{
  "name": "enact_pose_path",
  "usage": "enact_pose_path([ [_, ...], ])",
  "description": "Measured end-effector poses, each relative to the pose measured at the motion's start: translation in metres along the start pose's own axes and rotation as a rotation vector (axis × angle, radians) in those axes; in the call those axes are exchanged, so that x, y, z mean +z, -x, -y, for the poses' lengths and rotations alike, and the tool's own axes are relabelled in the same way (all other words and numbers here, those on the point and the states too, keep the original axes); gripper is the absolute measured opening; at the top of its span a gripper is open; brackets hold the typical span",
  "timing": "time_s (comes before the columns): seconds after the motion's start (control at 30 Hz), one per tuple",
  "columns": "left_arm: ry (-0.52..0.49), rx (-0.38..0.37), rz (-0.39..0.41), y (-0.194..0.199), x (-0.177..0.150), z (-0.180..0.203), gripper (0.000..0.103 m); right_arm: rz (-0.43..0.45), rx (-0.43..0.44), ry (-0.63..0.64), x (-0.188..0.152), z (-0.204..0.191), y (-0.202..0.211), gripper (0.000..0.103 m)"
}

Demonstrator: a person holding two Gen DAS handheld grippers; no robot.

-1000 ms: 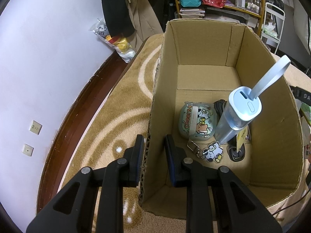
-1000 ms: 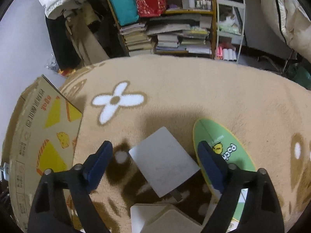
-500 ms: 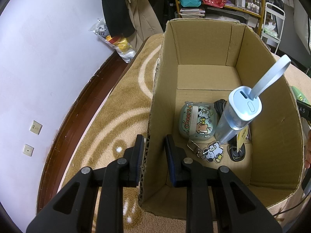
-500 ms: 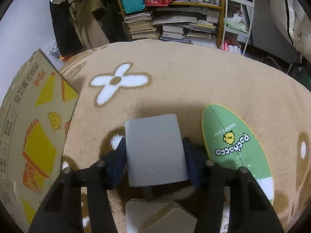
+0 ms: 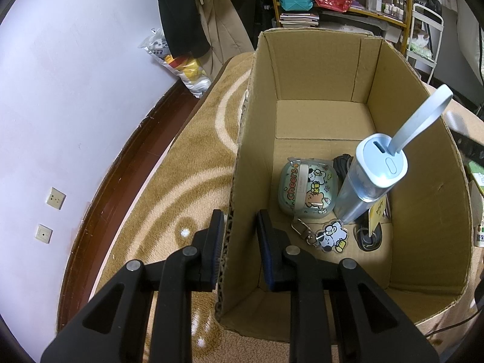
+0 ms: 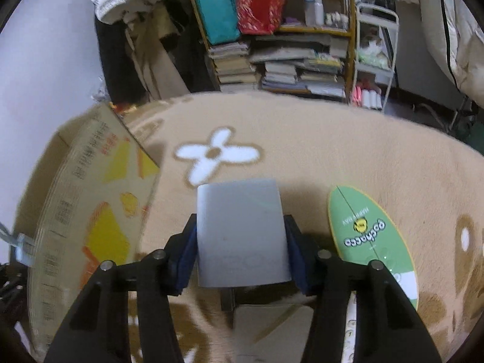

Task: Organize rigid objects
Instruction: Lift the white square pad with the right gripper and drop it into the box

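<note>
Right gripper has closed and come up: a second ago its fingers stood wide on either side of the grey box lying on the rug; now both pads press the box's flanks and the box sits high in the right wrist view, apparently clear of the pile. That view is motion-blurred, so the carry looks under way. Below the held box a second pale flat box remains on the rug near the frame's lower edge, and the green oval card lies just right of the gripper, untouched. Left gripper unchanged across the frames: its fingers straddle the near-left wall of the cardboard box, outer pad against the wall, inner pad a little off it — steadying more than a hard clamp, by my reading. Inside, toward the near right corner, the cartoon case, keychain and upright blue-lidded bottle have not shifted. Far half of the carton floor is bare. Judgement: pick is done; next comes the transfer leftward over the carton's printed wall, minding the bottle's tall strap.
</note>
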State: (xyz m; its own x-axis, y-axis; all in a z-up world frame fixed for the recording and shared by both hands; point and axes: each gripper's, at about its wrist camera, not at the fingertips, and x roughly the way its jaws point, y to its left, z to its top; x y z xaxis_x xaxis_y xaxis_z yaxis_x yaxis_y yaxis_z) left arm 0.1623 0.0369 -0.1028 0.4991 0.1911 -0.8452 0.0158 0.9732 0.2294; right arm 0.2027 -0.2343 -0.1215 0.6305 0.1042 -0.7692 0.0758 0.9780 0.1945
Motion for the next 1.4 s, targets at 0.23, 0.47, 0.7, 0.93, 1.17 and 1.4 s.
enact_pose_path([
  [0.23, -0.003, 0.002, 0.001, 0.0, 0.0, 0.0, 0.022, 0.109, 0.098, 0.031, 0.016, -0.033, 0.039, 0.056],
  [0.47, -0.003, 0.003, 0.001, 0.001, 0.0, 0.001, 0.022, 0.203, 0.162, 0.089, 0.024, -0.07, 0.07, 0.056],
  [0.7, -0.004, 0.002, 0.002, 0.001, 0.0, 0.001, 0.022, 0.233, 0.202, 0.1, 0.026, -0.082, 0.08, 0.056],
  [0.93, -0.001, 0.002, 0.001, 0.0, 0.0, 0.002, 0.022, 0.23, 0.228, 0.118, 0.022, -0.093, 0.084, 0.056],
  [1.17, 0.003, 0.002, 0.002, 0.001, 0.0, 0.002, 0.022, 0.217, 0.256, 0.165, 0.017, -0.112, 0.081, 0.056],
  [1.4, 0.008, 0.0, 0.002, 0.001, -0.001, 0.001, 0.022, 0.168, 0.274, 0.172, 0.006, -0.119, 0.065, 0.056],
])
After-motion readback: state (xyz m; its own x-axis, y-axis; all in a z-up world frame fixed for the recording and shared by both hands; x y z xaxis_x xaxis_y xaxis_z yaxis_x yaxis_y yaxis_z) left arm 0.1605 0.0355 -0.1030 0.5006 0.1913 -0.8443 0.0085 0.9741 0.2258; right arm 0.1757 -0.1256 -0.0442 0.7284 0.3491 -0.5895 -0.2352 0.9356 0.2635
